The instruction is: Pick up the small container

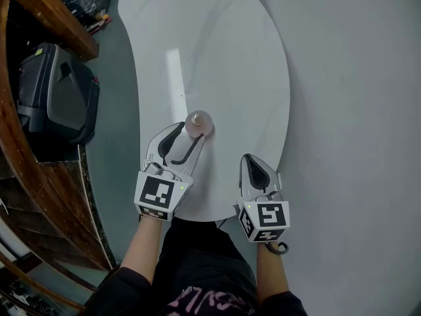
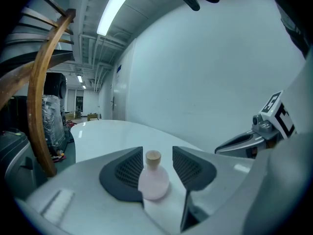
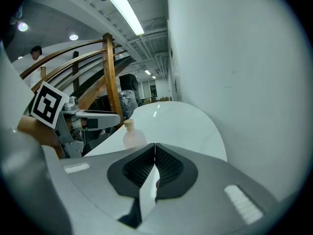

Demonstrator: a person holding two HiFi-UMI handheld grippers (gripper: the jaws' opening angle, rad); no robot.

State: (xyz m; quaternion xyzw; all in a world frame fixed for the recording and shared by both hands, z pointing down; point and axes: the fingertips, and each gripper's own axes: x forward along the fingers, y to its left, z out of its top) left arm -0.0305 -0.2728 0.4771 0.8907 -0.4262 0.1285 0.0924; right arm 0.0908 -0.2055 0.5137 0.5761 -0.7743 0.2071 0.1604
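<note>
White table (image 1: 217, 58) holds the small container (image 1: 199, 123) between jaws of the open left gripper (image 1: 189, 132); right gripper (image 1: 249, 158) closed.

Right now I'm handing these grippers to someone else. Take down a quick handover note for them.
Left gripper: open, with one jaw on either side of the small container and not closed on it.
Right gripper: shut and empty, low at the near right edge of the table.
The container is a pink bottle with a cork. It stands upright on the white table.
Done: the left gripper is lined up around the container.
Left: close on the container, probably at its round body, then lift.
</note>
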